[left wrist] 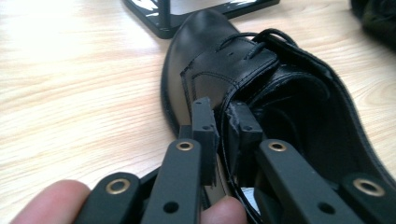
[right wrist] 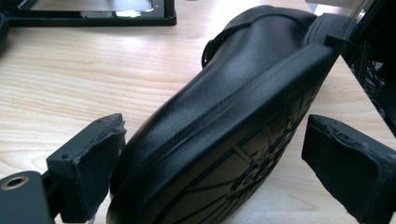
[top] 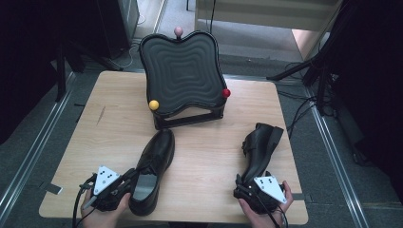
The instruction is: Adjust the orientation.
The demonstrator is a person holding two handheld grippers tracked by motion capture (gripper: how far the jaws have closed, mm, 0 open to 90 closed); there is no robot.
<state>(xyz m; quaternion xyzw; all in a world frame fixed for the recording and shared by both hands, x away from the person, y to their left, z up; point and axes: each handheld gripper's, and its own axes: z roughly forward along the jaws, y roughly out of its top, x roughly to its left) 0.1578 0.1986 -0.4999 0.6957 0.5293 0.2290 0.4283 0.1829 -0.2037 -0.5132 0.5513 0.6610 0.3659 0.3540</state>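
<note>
Two black leather shoes lie on the wooden table (top: 109, 142). The left shoe (top: 154, 164) stands upright, toe toward the black stand. My left gripper (top: 129, 183) is at its rear left side. In the left gripper view my left gripper (left wrist: 224, 123) is shut on the leather edge of that shoe's (left wrist: 224, 70) opening, one pad outside, one inside. The right shoe (top: 260, 145) lies on its side with its sole to the right. My right gripper (top: 244, 184) is at its near end. Its jaws (right wrist: 217, 140) stand wide around the shoe (right wrist: 233, 107); the right pad is off the sole.
A black tilted stand (top: 183, 71) with a rippled top and pink, yellow and red knobs sits at the table's far middle; its base frame (left wrist: 187, 16) lies just beyond the left shoe's toe. Cables and dark tripod legs (top: 313, 71) stand on the floor at the right.
</note>
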